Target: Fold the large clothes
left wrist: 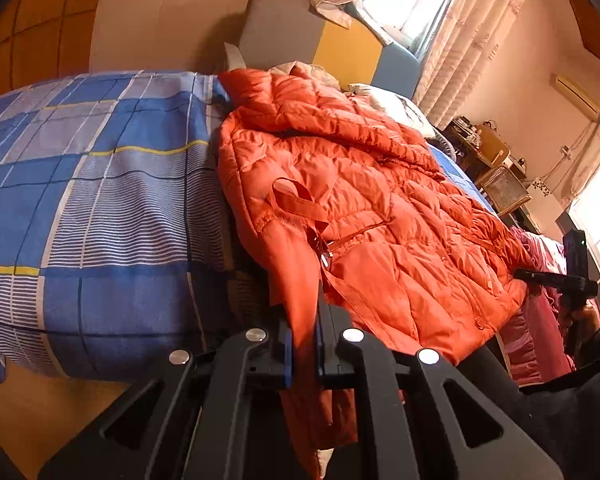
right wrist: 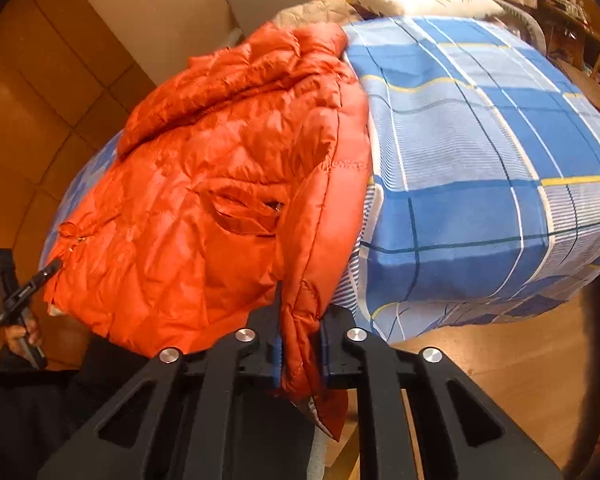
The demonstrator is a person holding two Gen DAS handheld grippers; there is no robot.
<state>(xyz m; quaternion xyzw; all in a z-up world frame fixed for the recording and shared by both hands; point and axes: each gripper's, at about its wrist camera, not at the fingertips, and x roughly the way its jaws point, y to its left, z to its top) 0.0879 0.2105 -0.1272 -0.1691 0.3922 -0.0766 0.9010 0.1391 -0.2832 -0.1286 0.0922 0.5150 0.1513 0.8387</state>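
On the left we see the bedcover [left wrist: 100, 200], blue checks with yellow lines, spread over the bed from nine o'clock toward the centre. Beside it lies the coat [left wrist: 340, 208], orange and quilted, stretching from twelve o'clock down to six, its hem hanging off the bed edge. Our left gripper [left wrist: 304, 344] at six o'clock is clamped narrow on a thin fold of that hem. At three o'clock the other tool shows dark against pink bedding [left wrist: 540, 320], too small for us to read its grip there.

In the right wrist view the coat [right wrist: 220, 160] fills nine to twelve o'clock, the bedcover [right wrist: 480, 160] lies toward three. Our right gripper [right wrist: 300, 352] at six o'clock pinches a puffy edge of coat, probably a cuff or hem corner. Wooden floor [right wrist: 480, 360] shows at four o'clock.
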